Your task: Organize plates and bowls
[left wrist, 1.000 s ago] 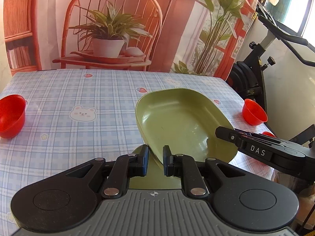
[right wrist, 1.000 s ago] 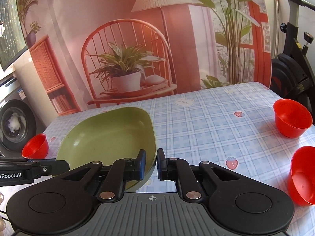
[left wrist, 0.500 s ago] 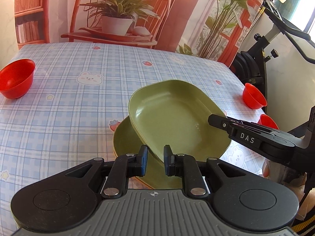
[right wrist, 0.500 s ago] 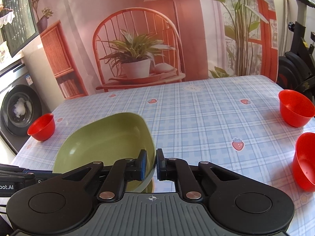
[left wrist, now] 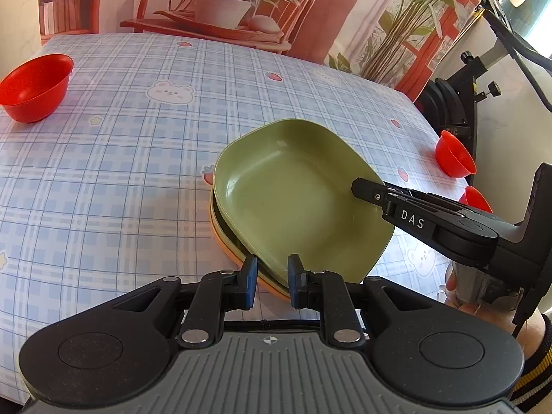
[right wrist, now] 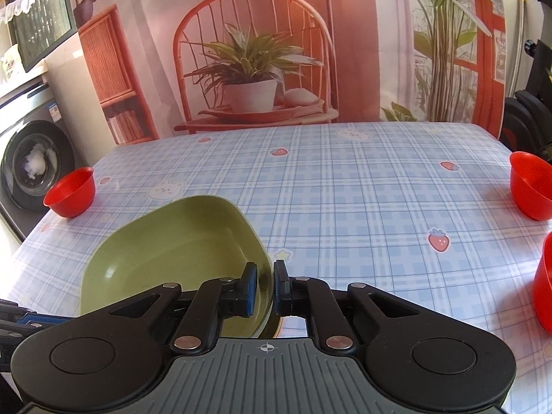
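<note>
A green plate (left wrist: 293,200) sits nested on a stack of a second green plate and an orange one (left wrist: 224,241) near the table's front right. My left gripper (left wrist: 272,279) is shut on the top plate's near rim, and the lower plates' edges pass just under its fingers. From the right, my right gripper (left wrist: 362,189) reaches over the plate's far side. In the right wrist view the right gripper (right wrist: 265,283) is shut on the rim of the green plate (right wrist: 172,252). The left gripper's tip (right wrist: 13,321) shows at the lower left.
One red bowl (left wrist: 34,86) stands at the table's far left edge, and two red bowls (left wrist: 452,155) (left wrist: 476,200) stand by the right edge. The checked tablecloth (left wrist: 138,172) lies between them. An exercise bike (left wrist: 459,103) stands past the right edge.
Both grippers have come down with the green plate. It hung tilted above the stack before and now lies low and nested on the plates beneath.
</note>
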Demonstrator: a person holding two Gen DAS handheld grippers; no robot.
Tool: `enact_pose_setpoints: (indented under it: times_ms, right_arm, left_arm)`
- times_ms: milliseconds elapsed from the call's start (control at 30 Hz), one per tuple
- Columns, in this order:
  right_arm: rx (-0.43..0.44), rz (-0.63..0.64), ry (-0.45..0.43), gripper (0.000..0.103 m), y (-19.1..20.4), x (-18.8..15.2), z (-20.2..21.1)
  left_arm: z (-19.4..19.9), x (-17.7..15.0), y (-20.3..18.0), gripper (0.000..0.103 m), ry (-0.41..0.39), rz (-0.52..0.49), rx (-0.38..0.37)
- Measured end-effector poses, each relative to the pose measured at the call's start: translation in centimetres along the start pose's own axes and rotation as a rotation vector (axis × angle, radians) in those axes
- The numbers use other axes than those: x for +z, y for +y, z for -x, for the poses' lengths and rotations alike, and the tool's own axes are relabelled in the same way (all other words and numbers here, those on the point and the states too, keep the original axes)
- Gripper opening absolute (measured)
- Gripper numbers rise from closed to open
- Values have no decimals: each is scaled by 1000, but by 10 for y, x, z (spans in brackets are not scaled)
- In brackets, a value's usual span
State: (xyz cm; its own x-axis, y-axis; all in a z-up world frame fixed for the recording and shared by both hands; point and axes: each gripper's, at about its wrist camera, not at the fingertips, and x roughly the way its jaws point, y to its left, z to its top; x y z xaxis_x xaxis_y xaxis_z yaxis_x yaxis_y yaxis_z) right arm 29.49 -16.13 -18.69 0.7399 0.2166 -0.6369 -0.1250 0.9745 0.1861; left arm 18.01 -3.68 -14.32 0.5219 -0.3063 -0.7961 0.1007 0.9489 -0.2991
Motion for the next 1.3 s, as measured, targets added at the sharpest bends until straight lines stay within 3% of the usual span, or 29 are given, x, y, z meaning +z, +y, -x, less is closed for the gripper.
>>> enact_pose_setpoints:
  times_ms: [400,533,667,900,1200,1300]
  right_arm:
    - [-21,26,3,10,4,0,-6]
    - [-8,23,-34,21,4,-2,-3]
    - [-26,19,-37,22,6,-3,0]
    - [-70,-31,-48,23,-3,-7,11]
    - [-53,-79,11,27,-3,-22,10]
    - [-52,-75,40,27,1,-26,5]
  left_arm:
    - [-8,0,2,21,32,4,-25]
    - [-8,-2,-3,22,22,-16,-17]
    - [-8,-1,-1,22,23,-5,-22]
    - [3,2,0,22,-64,-12,26]
    - [-1,12,20,23,-95,75,128]
    - [-1,12,22,25,-96,89,120]
